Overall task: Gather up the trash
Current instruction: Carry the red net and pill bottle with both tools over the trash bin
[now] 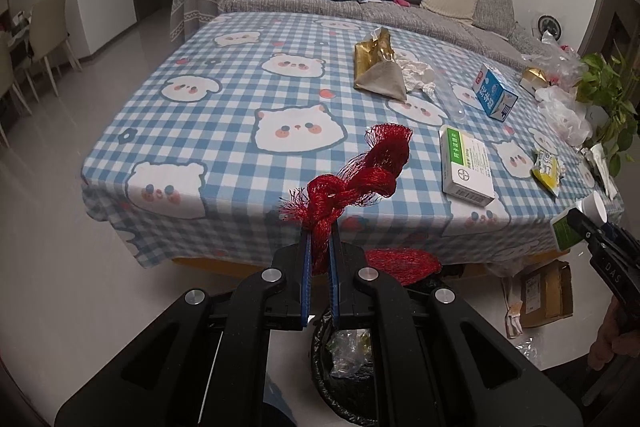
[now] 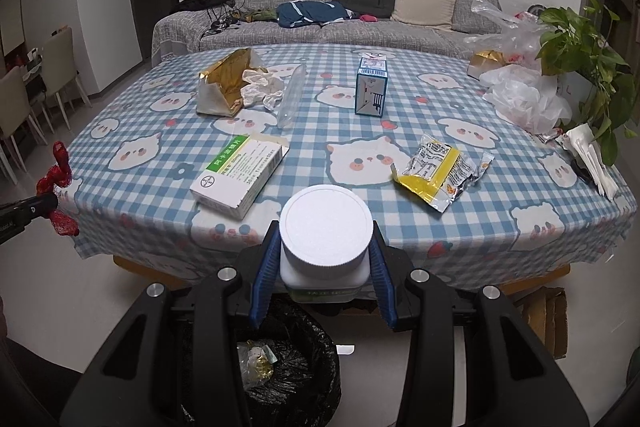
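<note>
1. My left gripper (image 1: 320, 239) is clamped on a red mesh bag (image 1: 360, 175), pinched near its knot.
2. The bag's long axis runs up and away toward the table (image 1: 224, 99); its other end droops below my fingers.
3. My right gripper (image 2: 324, 259) squeezes a white bottle (image 2: 325, 243), cap facing the camera.
4. Both hang above the black-lined bin (image 2: 296, 367) at the table's near edge.

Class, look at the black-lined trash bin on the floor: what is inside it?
Inside the black-lined trash bin: crumpled clear and gold wrappers. Its bottom is hidden beneath them and the gripper frames.
</note>
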Tool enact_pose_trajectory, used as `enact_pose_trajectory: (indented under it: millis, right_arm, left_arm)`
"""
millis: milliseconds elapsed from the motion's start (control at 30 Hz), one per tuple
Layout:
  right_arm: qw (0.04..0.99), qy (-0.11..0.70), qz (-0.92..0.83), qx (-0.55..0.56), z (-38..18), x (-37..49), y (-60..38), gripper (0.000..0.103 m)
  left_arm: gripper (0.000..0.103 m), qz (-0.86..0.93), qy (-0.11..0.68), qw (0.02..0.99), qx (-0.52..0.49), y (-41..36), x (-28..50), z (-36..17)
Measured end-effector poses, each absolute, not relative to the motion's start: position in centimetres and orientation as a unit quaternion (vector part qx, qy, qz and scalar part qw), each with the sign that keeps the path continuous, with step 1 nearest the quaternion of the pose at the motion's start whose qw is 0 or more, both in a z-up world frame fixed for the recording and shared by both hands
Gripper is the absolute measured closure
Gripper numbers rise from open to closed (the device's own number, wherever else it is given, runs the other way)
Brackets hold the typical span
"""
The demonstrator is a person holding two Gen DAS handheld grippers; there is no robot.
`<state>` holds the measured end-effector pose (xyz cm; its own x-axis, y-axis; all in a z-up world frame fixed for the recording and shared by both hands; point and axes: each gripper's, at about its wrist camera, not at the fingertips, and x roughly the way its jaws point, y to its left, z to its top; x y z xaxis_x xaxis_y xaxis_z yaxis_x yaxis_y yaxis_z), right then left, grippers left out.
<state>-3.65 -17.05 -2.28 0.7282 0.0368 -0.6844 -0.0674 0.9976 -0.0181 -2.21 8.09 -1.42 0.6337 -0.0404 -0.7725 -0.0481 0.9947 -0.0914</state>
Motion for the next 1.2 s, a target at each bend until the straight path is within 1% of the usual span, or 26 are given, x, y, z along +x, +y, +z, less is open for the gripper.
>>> enact_pose_trajectory:
  millis: [500, 900, 1200]
  right_arm:
    - [0.923, 0.381, 0.053, -0.027, -4.7, -7.4, -14.1, 0.063]
    - [0.907, 0.414, 0.07, -0.032, -9.1, -8.8, -12.2, 0.063]
    - [0.893, 0.443, 0.074, -0.032, -13.2, -8.6, -11.3, 0.063]
  left_arm:
    - [0.097, -0.004, 0.441, 0.895, -0.064, 8.9, -6.3, -5.2]
    - [0.097, -0.003, 0.46, 0.885, -0.077, 9.6, -8.7, -9.2]
    - [0.097, 0.002, 0.476, 0.877, -0.066, 8.9, -9.1, -13.5]
